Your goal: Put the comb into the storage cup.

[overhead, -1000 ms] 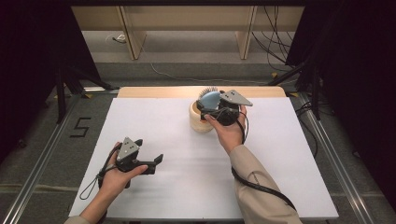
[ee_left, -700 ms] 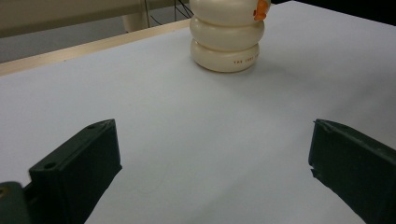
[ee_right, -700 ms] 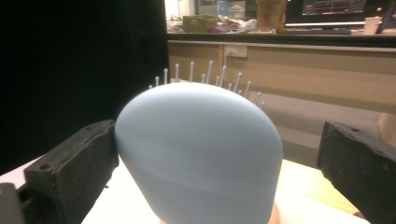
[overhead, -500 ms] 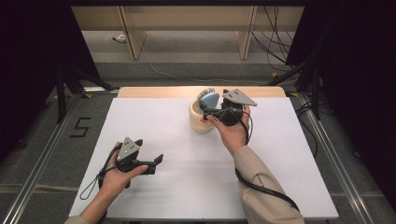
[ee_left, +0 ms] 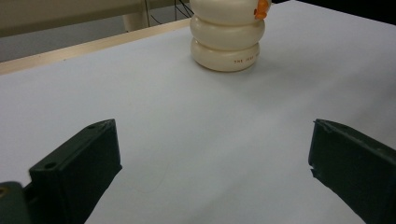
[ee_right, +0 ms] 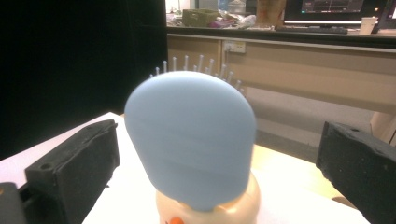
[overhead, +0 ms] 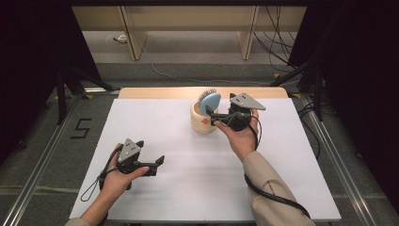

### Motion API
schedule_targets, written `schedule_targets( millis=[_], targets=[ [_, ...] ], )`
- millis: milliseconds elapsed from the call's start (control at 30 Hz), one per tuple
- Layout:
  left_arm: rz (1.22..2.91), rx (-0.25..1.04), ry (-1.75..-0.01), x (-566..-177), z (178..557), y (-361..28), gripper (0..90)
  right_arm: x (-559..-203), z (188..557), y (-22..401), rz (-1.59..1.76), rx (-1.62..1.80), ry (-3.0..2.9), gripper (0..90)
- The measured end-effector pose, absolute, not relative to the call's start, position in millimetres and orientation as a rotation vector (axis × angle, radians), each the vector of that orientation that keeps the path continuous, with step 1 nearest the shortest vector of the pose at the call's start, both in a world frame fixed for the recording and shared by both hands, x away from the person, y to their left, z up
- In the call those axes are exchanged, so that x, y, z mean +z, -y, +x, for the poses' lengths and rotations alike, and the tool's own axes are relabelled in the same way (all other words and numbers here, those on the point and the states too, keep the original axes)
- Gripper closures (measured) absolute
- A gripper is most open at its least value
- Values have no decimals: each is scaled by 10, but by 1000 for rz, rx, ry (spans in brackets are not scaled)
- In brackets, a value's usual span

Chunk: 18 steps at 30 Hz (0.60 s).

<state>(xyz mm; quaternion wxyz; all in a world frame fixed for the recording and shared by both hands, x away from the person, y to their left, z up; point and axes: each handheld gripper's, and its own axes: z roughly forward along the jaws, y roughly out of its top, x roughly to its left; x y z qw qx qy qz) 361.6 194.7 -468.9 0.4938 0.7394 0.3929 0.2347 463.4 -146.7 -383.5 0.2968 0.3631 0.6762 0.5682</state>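
Note:
A cream ringed holder (overhead: 202, 121) with an orange mark stands at the back middle of the white table (overhead: 188, 188). A pale blue hairbrush (overhead: 210, 100) stands head-up in it, bristles facing away from me. My right gripper (overhead: 212, 117) is level with the holder's right side. In the right gripper view that gripper (ee_right: 219, 140) is open, with its jaws wide on either side of the brush head (ee_right: 191, 140) and clear of it. My left gripper (overhead: 157, 165) rests open near the front left. The holder (ee_left: 227, 42) is far ahead of its jaws (ee_left: 212, 154).
The white table sheet has free room across its middle and right. A wooden strip (overhead: 155, 92) runs along the far edge. Beyond it are bench legs (overhead: 131, 37) and cables (overhead: 277, 47) on the floor, with dark curtains on both sides.
The right gripper has shifted a little to the right and back from the holder. The brush stays upright in the holder. The left gripper has not moved.

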Motion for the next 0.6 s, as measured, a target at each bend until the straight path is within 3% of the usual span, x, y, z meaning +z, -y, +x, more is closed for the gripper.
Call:
schedule_targets(
  millis=[600],
  targets=[
    [1788,568,-953,-4693,3613,-1945,23,-3878,4483,1715,953,1489,-1849,6]
  ],
)
